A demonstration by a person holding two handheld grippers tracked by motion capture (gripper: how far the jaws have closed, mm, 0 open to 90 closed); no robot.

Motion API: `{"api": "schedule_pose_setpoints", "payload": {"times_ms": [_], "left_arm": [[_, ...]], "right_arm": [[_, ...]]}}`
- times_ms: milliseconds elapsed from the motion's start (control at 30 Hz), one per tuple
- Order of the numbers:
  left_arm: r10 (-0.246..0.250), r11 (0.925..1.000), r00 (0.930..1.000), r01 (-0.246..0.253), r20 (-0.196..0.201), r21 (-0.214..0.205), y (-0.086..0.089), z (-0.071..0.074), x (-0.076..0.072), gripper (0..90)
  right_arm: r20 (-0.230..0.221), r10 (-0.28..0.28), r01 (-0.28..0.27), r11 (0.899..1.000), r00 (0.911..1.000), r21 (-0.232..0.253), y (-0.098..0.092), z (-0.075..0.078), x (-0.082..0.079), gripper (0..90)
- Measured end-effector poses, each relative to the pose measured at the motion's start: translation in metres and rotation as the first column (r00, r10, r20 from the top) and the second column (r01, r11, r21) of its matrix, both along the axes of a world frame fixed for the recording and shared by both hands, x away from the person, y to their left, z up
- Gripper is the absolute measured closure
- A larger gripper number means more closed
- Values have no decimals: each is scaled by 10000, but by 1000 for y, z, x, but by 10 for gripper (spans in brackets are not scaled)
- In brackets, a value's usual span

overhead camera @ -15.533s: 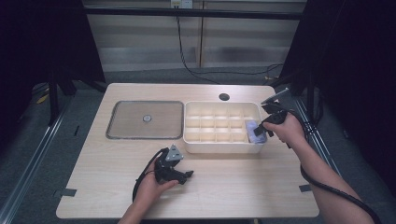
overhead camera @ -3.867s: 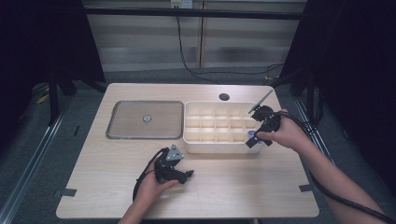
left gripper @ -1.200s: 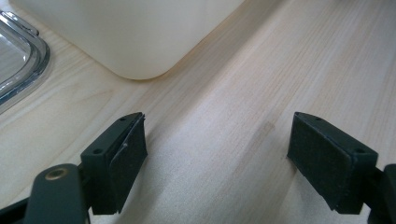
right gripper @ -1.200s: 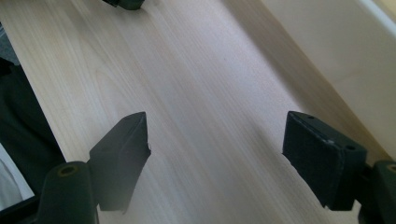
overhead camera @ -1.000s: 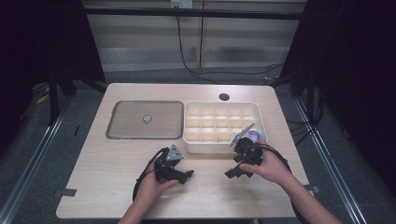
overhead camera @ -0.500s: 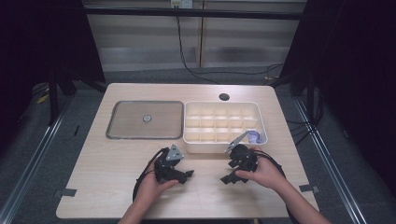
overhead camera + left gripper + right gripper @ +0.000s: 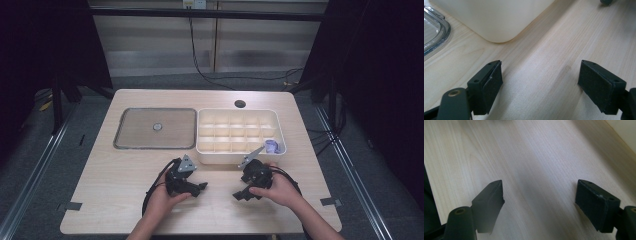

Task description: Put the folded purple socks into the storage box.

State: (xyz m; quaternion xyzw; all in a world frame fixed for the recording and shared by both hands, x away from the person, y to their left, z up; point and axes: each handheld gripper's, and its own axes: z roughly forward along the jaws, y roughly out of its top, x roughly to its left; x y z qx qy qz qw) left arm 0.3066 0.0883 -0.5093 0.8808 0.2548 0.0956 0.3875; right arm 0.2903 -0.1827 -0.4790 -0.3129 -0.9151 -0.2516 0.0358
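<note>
Both tongs rested low over the bare wooden table, jaws spread wide and holding nothing: the left tongs sat near the front edge, the right tongs just beside them, each gripped by a hand. A small purple object lay in the front right compartment of the cream divided tray, behind the right tongs and apart from them. A clear lid lay flat left of the tray.
</note>
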Motion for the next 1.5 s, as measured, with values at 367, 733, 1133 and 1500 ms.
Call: {"api": "schedule_pose_setpoints", "payload": {"times_ms": [367,733,1133,1500], "left_arm": [[-2,10000,10000,2,3,-9,0,0,0,189],[13,10000,10000,-13,5,13,0,0,0,189],[6,10000,10000,-6,0,-18,0,0,0,188],[7,10000,10000,-7,2,-16,0,0,0,189]], "right_arm": [[893,217,-249,9991,9958,356,0,-7,-6,194],[1966,228,-399,9957,9802,834,-3,-15,-19,182],[2627,-8,-346,9909,9649,1303,-8,-22,-30,179],[3066,-6,-421,9903,9518,1324,-8,-25,-34,175]]}}
